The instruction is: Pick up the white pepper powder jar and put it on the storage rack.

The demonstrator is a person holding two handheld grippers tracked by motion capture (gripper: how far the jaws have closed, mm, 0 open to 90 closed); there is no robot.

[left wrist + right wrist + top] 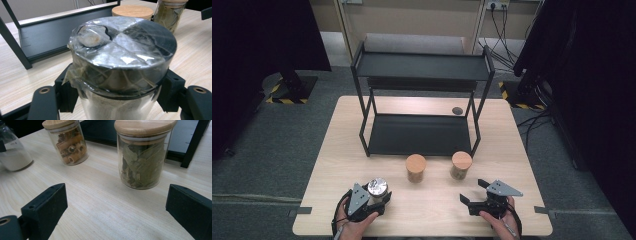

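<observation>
The left claw (379, 201) grips a clear jar (120, 75) of white powder, its silver lid taped over.

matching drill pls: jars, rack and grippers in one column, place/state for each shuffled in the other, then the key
Things:
1. foil-topped jar
2. bay-leaf jar
3. pasta jar
4. right gripper

Places or states:
A. jaws apart, nothing between them
B. clamped between the left gripper jaws
C. wooden lid, stands on the table in front of the rack, middle
D. wooden lid, stands nearest ahead of the open jaws

Pairs: 1-B, 2-D, 3-C, 4-A
</observation>
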